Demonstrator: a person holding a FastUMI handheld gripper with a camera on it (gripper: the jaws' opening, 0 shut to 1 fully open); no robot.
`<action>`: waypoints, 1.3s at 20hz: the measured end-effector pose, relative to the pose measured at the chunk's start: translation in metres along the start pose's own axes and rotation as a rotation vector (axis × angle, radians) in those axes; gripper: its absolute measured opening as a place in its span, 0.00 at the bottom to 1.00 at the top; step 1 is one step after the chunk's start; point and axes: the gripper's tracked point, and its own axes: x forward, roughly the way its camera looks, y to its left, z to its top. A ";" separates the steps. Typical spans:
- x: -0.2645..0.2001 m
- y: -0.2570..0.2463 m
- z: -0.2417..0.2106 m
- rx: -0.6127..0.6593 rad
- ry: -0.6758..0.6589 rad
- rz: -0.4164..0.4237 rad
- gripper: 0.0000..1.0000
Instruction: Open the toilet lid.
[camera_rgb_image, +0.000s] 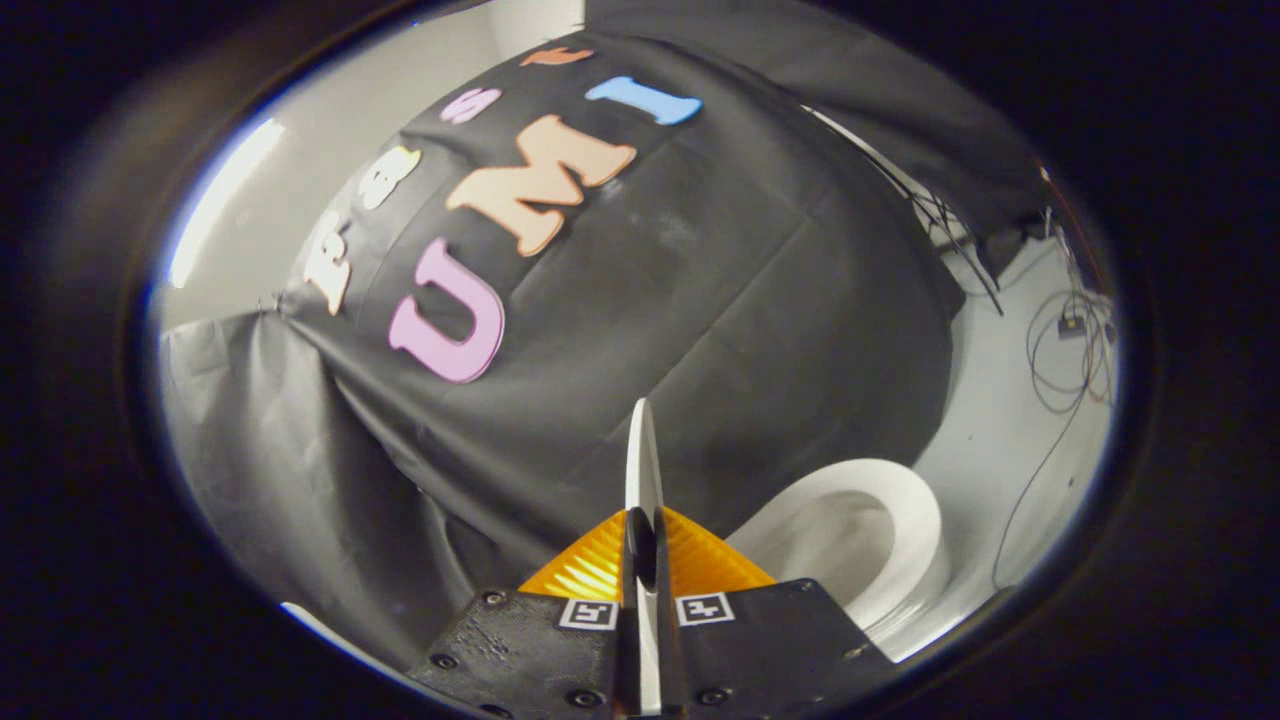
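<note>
The white toilet lid (643, 455) appears edge-on as a thin upright blade rising from between my fingers. My gripper (645, 522) is shut on the lid's rim, one ribbed finger (590, 565) pressing on each side. Down and to the right of the fingers lies the white toilet seat ring (905, 505) with the bowl (835, 540) uncovered inside it. The lid stands lifted well off the seat; its hinge end is hidden behind my fingers.
Black cloth (700, 300) hangs as the booth's wall just beyond the lid. To the right of the toilet is a pale floor (990, 440) with loose cables (1065, 360) and a thin stand leg (960, 250).
</note>
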 end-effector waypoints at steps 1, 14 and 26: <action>-0.001 0.008 -0.001 -0.035 0.008 0.001 0.07; 0.011 0.104 -0.023 -0.451 0.092 -0.085 0.07; 0.031 0.190 -0.075 -0.617 0.134 -0.054 0.07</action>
